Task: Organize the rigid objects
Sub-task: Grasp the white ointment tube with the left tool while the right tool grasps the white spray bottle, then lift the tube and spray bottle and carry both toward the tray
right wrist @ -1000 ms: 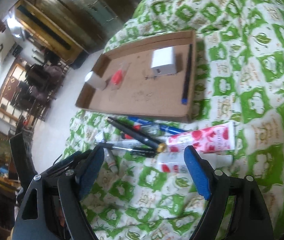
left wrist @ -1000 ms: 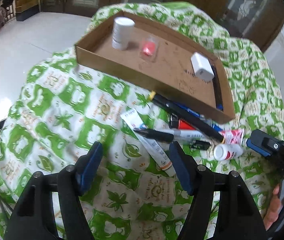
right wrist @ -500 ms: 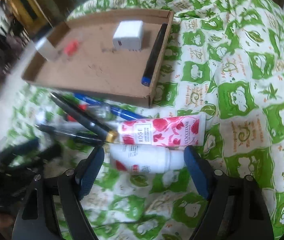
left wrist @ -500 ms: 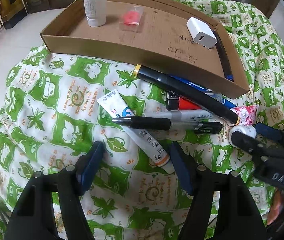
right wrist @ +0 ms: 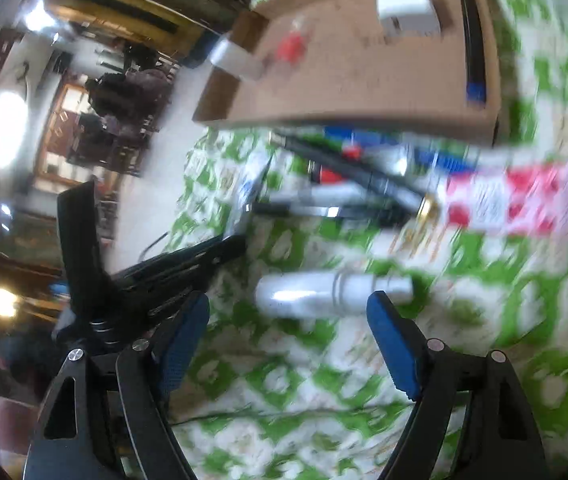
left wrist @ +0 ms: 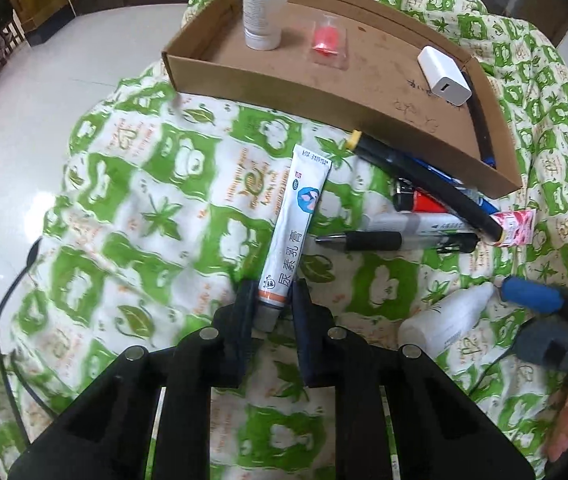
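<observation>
The white ointment tube with blue print (left wrist: 292, 232), loose between spread fingers half a second ago, is now pinched at its cap end by the left gripper (left wrist: 271, 300) above the green-patterned cloth (left wrist: 123, 208), likely bound for the shallow cardboard tray (left wrist: 267, 88). The right gripper (right wrist: 288, 316) hovers spread wide around the white plastic bottle (right wrist: 324, 292).

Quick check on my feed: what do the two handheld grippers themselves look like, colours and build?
Both share a black angular frame with cut-out slots and small silver pivot pins. The right gripper has blue ribbed finger pads. The left gripper has dark pads that read nearly black. A thin black cable trails beside it.
</observation>
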{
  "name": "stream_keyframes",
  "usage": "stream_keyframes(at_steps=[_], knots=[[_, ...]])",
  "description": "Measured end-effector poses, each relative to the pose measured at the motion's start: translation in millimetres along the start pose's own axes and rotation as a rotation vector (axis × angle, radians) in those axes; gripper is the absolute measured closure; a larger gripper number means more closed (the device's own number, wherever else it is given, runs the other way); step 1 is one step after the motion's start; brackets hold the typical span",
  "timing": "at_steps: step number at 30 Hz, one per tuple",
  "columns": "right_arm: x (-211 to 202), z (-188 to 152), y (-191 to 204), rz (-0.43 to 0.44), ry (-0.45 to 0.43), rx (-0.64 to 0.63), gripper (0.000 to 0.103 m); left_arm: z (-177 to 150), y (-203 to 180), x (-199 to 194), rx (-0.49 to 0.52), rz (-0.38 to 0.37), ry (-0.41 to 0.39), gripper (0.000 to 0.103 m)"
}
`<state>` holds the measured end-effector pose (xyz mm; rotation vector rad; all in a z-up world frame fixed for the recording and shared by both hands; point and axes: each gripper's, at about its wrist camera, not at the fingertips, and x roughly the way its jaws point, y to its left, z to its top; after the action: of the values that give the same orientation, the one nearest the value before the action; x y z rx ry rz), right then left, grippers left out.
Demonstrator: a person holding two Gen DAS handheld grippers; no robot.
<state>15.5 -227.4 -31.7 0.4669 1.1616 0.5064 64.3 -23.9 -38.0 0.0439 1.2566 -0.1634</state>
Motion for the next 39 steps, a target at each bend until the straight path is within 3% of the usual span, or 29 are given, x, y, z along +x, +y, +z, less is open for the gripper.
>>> stream_keyframes(at_steps=[6,11,15,20,26,27,29,34,39], knots=[[10.8,-3.7,1.1,-0.062,0.04,0.02,0.03,14.0,-22.4,3.7,0.111,0.077,-0.004,0.087],[23.0,-11.4,-19.3,0.049,0.063,0.228,0.054,39.2,-44.7,5.8,0.171,0.118,-0.025,0.086],[32.0,-11.2,-31.7,0.118,0.029,0.364,0.055,53.5,-47.2,26.3,0.161,0.123,0.012,0.086],[55.2,-8.0,-44.8,0.107,0.052,0.436,0.055,54.0,-54.8,29.4,0.181,0.134,-0.021,0.086],[53.9,-13.9,-69.0,0.232,0.012,0.642,0.055,54.0,-45.7,25.3,0.129,0.08,-0.024,0.086],[53.7,-14.3,-68.5,0.225,0.015,0.633,0.055,48.6,-36.5,26.5,0.118,0.073,-0.019,0.086],[53.5,-12.9,-61.5,0.155,0.032,0.568,0.068,48.4,-36.9,26.4,0.114,0.079,-0.013,0.086],[44.3,-4.9,-28.4,-0.022,0.029,0.303,0.068,57.1,-49.5,26.8,0.142,0.103,-0.002,0.086],[36.8,-0.6,11.0,-0.218,0.008,0.026,0.069,47.0,-35.3,26.7,0.108,0.05,0.016,0.086]])
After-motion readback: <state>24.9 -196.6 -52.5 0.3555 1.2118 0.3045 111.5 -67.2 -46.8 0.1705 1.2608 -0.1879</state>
